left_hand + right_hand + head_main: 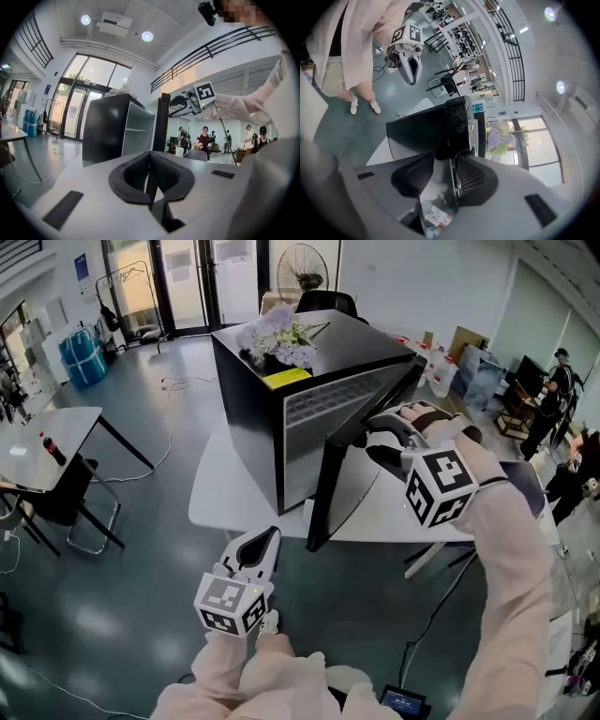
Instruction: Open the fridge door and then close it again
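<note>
A black mini fridge (248, 399) stands on a white table (214, 493), its door (342, 488) swung out toward me and the pale inside (323, 442) showing. My right gripper (380, 432) sits at the door's top corner. In the right gripper view the door's (426, 129) thin edge lies between the jaws of the right gripper (440, 180), against one pad with a gap to the other. My left gripper (258, 545) hangs low in front of the table, shut and empty (151, 176). From there the fridge (108, 131) and door edge (162, 124) show ahead.
Purple flowers (281, 338) and a yellow note lie on the fridge top. A small table (66, 423) with a red-capped bottle (53, 448) and a chair (89, 517) stand at left. Cables run over the floor. People (558, 390) stand at far right.
</note>
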A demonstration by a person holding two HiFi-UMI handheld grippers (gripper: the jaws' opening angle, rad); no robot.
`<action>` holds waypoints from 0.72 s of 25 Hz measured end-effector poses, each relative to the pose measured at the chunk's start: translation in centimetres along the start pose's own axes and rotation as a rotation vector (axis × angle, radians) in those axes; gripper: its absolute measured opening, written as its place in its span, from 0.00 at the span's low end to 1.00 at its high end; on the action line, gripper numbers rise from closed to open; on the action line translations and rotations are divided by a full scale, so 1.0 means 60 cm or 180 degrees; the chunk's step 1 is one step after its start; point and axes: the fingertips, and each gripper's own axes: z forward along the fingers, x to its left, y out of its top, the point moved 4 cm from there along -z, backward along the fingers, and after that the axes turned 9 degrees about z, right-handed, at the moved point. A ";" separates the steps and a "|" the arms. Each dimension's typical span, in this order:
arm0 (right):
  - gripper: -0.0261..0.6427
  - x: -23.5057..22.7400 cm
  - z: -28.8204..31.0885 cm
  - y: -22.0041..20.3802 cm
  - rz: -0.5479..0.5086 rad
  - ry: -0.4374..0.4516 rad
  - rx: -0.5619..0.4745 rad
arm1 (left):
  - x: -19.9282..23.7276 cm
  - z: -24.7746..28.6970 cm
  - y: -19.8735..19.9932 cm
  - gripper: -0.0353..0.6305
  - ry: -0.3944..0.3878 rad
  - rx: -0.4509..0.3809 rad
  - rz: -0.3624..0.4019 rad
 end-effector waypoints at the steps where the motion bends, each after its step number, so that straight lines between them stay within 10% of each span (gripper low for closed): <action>1: 0.27 -0.005 0.006 0.005 0.0005 0.0000 -0.0014 | 0.008 0.001 0.001 0.07 0.0007 0.0002 -0.0007; 18: 0.27 -0.028 0.060 0.019 0.0132 -0.0117 -0.0046 | 0.073 0.078 0.018 0.07 -0.0119 -0.0067 0.0027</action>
